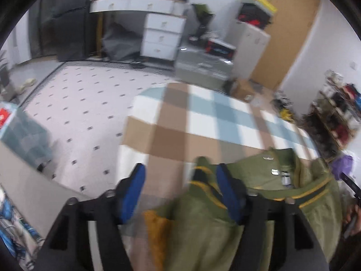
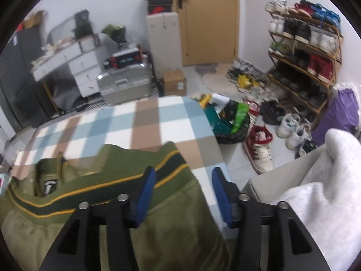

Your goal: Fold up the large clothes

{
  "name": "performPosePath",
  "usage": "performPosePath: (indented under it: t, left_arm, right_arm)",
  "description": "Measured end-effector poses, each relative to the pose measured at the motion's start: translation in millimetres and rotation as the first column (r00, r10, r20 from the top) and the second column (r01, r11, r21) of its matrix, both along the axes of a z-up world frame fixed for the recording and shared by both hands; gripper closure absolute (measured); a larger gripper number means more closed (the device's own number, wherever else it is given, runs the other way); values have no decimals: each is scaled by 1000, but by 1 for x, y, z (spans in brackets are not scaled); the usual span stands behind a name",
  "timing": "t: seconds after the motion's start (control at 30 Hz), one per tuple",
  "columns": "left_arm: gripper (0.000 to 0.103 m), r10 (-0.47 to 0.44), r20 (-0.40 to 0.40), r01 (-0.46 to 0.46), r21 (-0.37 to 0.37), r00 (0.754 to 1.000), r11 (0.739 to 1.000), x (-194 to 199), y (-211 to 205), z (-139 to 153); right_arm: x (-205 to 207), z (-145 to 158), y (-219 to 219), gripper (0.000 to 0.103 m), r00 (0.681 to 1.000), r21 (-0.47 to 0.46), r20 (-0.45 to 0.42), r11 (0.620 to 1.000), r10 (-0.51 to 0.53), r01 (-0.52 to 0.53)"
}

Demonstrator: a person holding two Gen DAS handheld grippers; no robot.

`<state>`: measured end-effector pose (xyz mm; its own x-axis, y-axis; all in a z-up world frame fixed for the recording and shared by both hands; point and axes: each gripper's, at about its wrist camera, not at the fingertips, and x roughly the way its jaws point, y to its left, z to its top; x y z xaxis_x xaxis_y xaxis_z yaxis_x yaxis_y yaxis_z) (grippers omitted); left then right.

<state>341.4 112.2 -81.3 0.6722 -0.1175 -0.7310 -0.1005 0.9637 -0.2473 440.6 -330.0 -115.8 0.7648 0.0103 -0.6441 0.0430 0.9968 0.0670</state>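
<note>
An olive green jacket (image 1: 259, 171) with dark green and yellow striped trim lies folded on a checked blue, brown and white cloth-covered table (image 1: 203, 117). It also shows in the right wrist view (image 2: 101, 180). My left gripper (image 1: 180, 171) is open over the jacket's left edge, its right finger (image 1: 227, 189) above the striped cuff and nothing between the pads. My right gripper (image 2: 183, 176) is open over the jacket's right edge, its left finger (image 2: 146, 187) above the striped hem. Neither holds fabric.
A white drawer desk (image 1: 162, 33) and a grey case stand beyond the table. A wooden door (image 2: 209, 18), a shoe rack (image 2: 302, 45) and loose shoes on the floor (image 2: 259, 149) are to the right. A white cloth (image 2: 322, 192) lies at right.
</note>
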Motion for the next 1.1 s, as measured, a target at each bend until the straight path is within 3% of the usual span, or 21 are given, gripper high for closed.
performPosePath:
  t: [0.07,0.17,0.23,0.27,0.3,0.43,0.57,0.7,0.77,0.9,1.0,1.1]
  left_arm:
    - [38,-60,-70,66,87,996,994,9,-21,-8]
    - [39,-98,-234,150,216,967,965,30,-51,-42]
    - [63,-118,-209,163,215,971,963,35,-57,-51]
    - [82,-128,-192,168,208,973,964,33,-58,-48]
    - [94,-121,-171,161,247,978,956,31,-61,-43]
    - [97,-136,-55,145,236,989,961,10,-56,-13]
    - [99,-92,62,82,150,994,985,-7,-36,27]
    - [99,-40,153,23,113,987,993,-2,-17,55]
    - [100,4,136,-26,157,991,987,11,-11,45]
    - [100,97,-81,-70,287,992,955,44,-11,-24]
    - [98,129,-108,-101,235,986,967,39,-2,-43]
    - [84,128,-89,-112,170,988,979,26,4,-35]
  right_arm:
    - [-12,8,4,47,999,9,20,999,32,-32]
    - [-20,10,15,46,997,27,28,997,65,-66]
    - [-28,10,18,46,996,36,27,996,83,-84]
    - [-31,9,20,46,996,36,25,995,91,-92]
    - [-36,10,21,46,995,34,25,995,95,-96]
    - [-56,8,19,46,994,44,19,993,104,-105]
    - [-76,8,18,45,992,53,33,991,122,-124]
    - [-93,10,22,44,989,35,44,990,138,-140]
    - [-97,10,25,41,989,8,37,989,145,-145]
    - [-90,0,28,40,989,-10,-6,989,146,-146]
    - [-85,-5,23,40,991,5,-41,991,131,-131]
    - [-84,-5,21,40,991,1,-46,992,129,-129]
